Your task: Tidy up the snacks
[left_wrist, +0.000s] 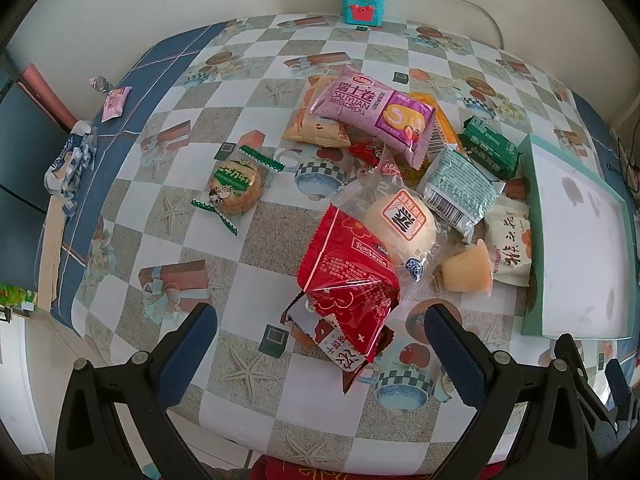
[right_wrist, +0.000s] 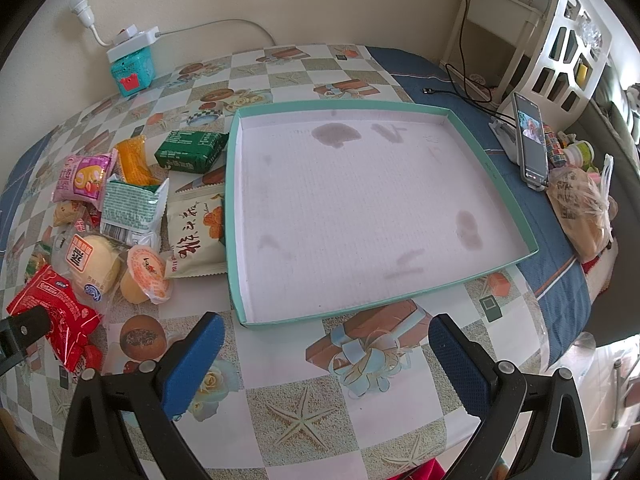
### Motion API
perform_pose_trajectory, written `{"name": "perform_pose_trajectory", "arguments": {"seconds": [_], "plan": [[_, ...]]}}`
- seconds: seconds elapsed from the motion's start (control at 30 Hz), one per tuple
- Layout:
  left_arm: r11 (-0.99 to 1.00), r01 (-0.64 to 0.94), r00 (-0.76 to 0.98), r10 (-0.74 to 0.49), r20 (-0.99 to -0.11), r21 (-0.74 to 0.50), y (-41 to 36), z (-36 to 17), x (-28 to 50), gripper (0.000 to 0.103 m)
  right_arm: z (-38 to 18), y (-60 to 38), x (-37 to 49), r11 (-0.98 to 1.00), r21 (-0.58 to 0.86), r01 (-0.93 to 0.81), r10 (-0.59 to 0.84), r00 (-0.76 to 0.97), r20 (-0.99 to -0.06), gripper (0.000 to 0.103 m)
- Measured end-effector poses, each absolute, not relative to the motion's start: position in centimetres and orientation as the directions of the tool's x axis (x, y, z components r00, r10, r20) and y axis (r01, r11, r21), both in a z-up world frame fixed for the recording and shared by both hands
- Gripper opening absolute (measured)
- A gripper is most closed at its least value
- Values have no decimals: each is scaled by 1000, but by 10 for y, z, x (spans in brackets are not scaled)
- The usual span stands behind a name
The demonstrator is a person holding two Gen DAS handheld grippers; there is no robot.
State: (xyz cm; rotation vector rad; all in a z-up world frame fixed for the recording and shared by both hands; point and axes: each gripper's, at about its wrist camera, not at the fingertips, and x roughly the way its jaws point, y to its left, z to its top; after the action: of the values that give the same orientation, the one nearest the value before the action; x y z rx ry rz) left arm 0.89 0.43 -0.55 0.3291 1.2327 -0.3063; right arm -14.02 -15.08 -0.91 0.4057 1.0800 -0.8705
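Left wrist view: left claw (left_wrist: 320, 330) spread, empty, nearest the red packet (left_wrist: 347, 284); snack pile (left_wrist: 400, 168) unsorted on worktop (left_wrist: 248, 240). Right wrist view: right claw (right_wrist: 325, 344) spread, empty; tray (right_wrist: 236, 216) holds nothing. Sorting apparently not begun.

Your snack packets, like the red one (left_wrist: 347, 280), are glossy crinkly plastic film; the teal tray (right_wrist: 236, 216) looks matt cardboard, and the surface (right_wrist: 280, 360) wears smooth printed vinyl.
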Motion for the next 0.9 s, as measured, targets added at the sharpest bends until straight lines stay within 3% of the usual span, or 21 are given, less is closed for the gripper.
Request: {"name": "perform_pose_trajectory", "arguments": {"seconds": [0.33, 0.5, 0.9], "plan": [[919, 389, 299, -55, -953, 69, 8, -5, 12, 103, -9, -151, -140, 615, -117, 780, -415, 194, -889, 103], [952, 300, 332, -48, -942, 57, 23, 2, 21, 103, -7, -150, -140, 618, -109, 778, -418, 208, -884, 103], [984, 130, 233, -148, -961, -120, 73, -15, 51, 103, -11, -120, -95, 725, -23, 688, -331, 319, -888, 103]]}}
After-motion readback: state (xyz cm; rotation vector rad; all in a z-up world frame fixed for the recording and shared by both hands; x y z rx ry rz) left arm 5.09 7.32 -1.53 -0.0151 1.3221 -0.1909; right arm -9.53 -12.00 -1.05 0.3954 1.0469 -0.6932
